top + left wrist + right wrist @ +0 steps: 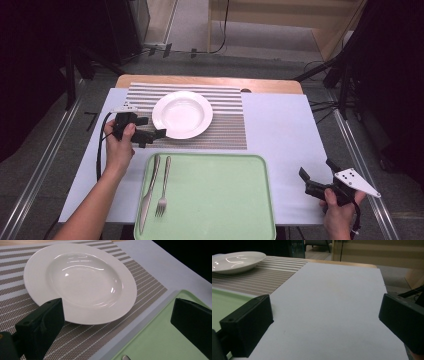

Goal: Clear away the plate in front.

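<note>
Judging from where my left gripper sat, I was at the stage of dealing with the white deep plate; whether I was about to grip it or had just let it go I could not tell. That plate lay on the striped placemat, at the far left of the table, just beyond the green tray. In the left gripper view the jaws stood wide apart and held nothing: one jaw lay just at the plate's near rim, the other hung over the tray's corner. If a grasp was meant, the next move called for bringing the rim between the jaws before closing. On the tray's left side lay a knife and a fork, untouched. My right gripper was well apart, low over the bare pale mat at the table's right, its jaws spread wide and empty too
</note>
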Demonstrator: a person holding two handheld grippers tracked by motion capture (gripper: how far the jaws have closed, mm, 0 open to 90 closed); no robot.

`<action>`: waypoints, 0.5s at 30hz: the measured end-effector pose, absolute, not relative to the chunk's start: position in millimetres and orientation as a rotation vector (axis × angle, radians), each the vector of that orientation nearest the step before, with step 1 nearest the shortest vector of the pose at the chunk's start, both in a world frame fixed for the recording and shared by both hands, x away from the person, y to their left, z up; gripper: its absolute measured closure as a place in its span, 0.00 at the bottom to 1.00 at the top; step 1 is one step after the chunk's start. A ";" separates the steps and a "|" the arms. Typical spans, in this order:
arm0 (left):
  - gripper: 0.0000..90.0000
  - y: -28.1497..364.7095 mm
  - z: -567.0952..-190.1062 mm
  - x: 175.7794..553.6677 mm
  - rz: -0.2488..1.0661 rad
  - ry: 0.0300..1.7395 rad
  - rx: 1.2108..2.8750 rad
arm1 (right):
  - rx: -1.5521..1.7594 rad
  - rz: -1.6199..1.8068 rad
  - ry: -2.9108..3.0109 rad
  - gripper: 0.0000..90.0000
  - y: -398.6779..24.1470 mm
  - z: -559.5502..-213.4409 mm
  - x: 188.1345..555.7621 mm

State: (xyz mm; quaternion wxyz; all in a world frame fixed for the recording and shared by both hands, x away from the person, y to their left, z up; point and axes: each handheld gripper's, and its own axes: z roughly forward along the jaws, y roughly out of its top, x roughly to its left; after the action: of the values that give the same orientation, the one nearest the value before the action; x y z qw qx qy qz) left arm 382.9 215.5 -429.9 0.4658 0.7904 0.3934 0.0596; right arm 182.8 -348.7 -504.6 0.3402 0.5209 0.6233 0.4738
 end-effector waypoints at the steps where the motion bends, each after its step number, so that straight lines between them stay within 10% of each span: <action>1: 0.00 215.5 -429.9 382.9 0.146 0.966 1.940 | 1.342 1.229 1.621 0.00 -348.6 -504.8 183.5; 15: 0.00 213.5 -433.3 407.3 0.143 0.993 1.935 | 1.343 1.240 1.628 0.00 -347.6 -504.4 182.5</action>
State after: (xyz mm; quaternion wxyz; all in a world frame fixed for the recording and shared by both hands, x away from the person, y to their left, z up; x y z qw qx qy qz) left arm 407.3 213.5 -433.3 0.4624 0.7871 0.4040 0.0582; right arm 182.5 -347.6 -504.4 0.3401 0.5158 0.6254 0.4766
